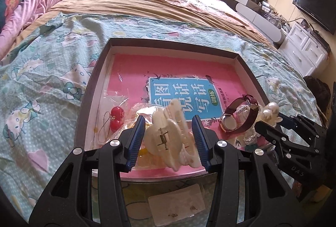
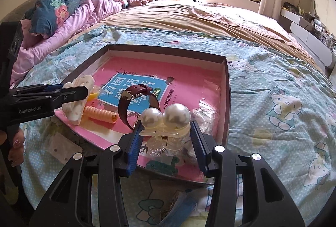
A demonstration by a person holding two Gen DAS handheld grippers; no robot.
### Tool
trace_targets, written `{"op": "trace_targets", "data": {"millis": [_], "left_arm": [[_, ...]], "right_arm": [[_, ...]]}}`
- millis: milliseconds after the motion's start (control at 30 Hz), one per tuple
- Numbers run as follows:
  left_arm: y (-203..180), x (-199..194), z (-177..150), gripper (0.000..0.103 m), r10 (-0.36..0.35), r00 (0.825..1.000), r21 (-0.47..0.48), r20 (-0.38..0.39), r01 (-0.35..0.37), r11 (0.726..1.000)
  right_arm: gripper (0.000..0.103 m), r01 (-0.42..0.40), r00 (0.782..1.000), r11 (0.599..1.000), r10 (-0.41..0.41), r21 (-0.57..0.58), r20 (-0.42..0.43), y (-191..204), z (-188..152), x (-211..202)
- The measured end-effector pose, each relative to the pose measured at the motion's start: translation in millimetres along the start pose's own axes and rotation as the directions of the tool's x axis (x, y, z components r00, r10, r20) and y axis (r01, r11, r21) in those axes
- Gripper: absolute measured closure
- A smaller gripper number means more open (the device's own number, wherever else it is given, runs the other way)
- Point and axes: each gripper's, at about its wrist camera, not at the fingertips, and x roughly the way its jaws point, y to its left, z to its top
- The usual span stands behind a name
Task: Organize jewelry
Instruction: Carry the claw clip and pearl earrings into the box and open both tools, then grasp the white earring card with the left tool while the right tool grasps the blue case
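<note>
A shallow box lid (image 1: 98,63) (image 2: 227,88) lies on the bed with a pink book inside. My left gripper (image 1: 169,122) is shut on a cream claw hair clip (image 1: 168,132), held over the lid's near edge; it also shows in the right wrist view (image 2: 77,105). My right gripper (image 2: 166,122) is shut on a clear hair clip with two large pearls (image 2: 166,117), over the lid's near right corner; the pearls show in the left wrist view (image 1: 271,111). In the lid lie a maroon-strap watch (image 1: 237,115) (image 2: 136,101), red ball earrings in a bag (image 1: 115,117) and an orange coil hair tie (image 2: 100,114).
The lid rests on a Hello Kitty quilt (image 1: 48,80) (image 2: 283,101). A small earring card (image 1: 176,208) lies on the quilt in front of the lid. Clear plastic bags (image 2: 203,115) lie in the lid's right side. Pillows and clothes sit at the far end of the bed.
</note>
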Motion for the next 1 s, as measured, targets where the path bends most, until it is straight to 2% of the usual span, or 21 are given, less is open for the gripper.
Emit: {"op": "trace_targets", "data": {"millis": [100, 267, 567, 767, 1000], "left_arm": [[0.6, -1.5, 1.9, 0.063, 0.001, 1.0, 0.0, 0.009, -0.001, 1.0], [1.1, -10.7, 2.0, 0.047, 0.004, 0.999, -0.003, 0.032, -0.004, 1.0], [2.5, -35.1, -7.8, 0.025, 0.004, 0.998, -0.017, 0.056, -0.003, 1.0], [-0.8, -43.2, -22.8, 0.018, 0.004, 1.0, 0.001, 0.028, -0.004, 1.0], [3.0, -44.6, -37.9, 0.017, -0.012, 1.0, -0.017, -0.011, 0.012, 1.0]], "right_arm": [[0.047, 0.0, 1.0, 1.0, 0.0, 0.009, 0.01, 0.7, 1.1, -3.7], [0.037, -0.004, 1.0, 1.0, 0.004, 0.017, 0.025, 1.1, -2.3, -17.9], [0.027, -0.006, 1.0, 0.999, 0.005, 0.051, 0.019, -4.8, -19.6, -43.4], [0.025, -0.002, 1.0, 0.998, 0.002, 0.07, 0.0, -7.8, -31.4, -49.6], [0.024, -0.007, 1.0, 0.997, 0.009, 0.081, -0.03, -7.4, -43.8, -49.5]]}}
